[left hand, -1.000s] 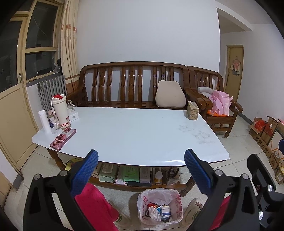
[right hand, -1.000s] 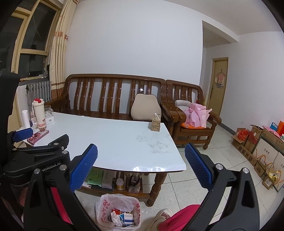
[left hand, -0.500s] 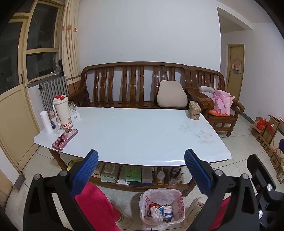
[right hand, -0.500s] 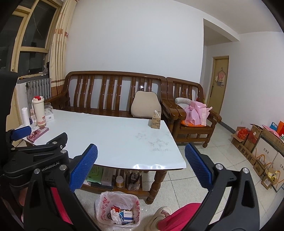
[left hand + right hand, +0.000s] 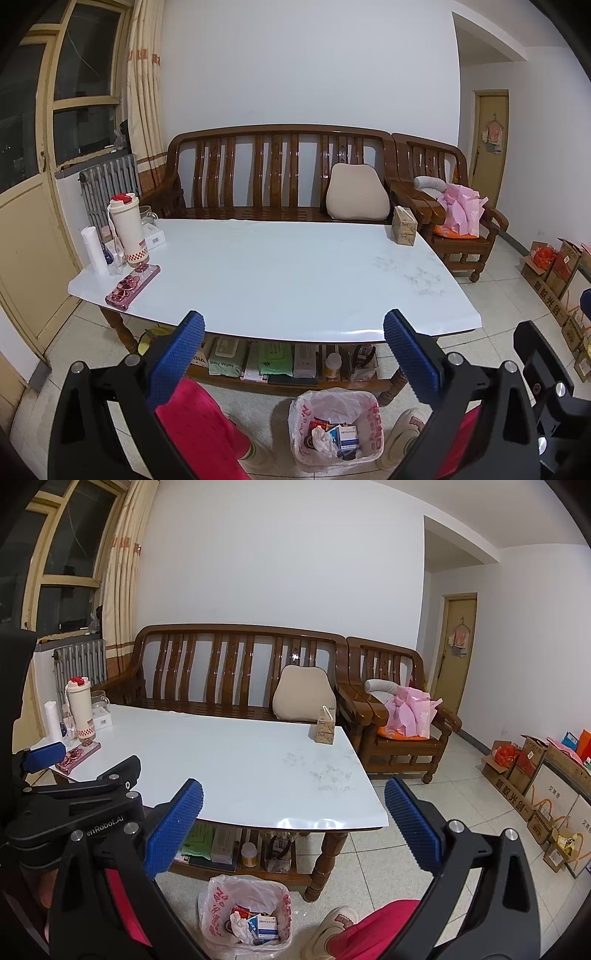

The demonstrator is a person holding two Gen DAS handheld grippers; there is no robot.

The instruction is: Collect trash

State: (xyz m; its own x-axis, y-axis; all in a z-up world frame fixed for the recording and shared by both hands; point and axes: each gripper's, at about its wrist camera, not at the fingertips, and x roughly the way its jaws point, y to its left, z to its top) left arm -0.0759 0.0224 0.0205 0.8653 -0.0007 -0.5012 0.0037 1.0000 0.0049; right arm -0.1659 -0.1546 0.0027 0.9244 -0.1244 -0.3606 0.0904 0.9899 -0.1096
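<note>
A waste bin lined with a white and red plastic bag (image 5: 334, 428) stands on the floor in front of the table, with crumpled paper and small boxes inside; it also shows in the right wrist view (image 5: 245, 915). My left gripper (image 5: 293, 354) is open and empty, held above the bin at the table's near edge. My right gripper (image 5: 293, 830) is open and empty, to the right of the left one. The white table (image 5: 280, 266) bears a small brown carton (image 5: 404, 230) at its far right corner.
A white thermos (image 5: 127, 225), a paper roll (image 5: 94, 247) and a pink case (image 5: 133, 286) sit at the table's left end. A wooden bench (image 5: 280, 173) and armchair (image 5: 458, 218) stand behind. Cardboard boxes (image 5: 535, 779) line the right wall. Packets fill the shelf under the table (image 5: 280, 360).
Both grippers have drifted slightly back and up from the table, so the view shows a little more floor. Jaws stay open and empty.
</note>
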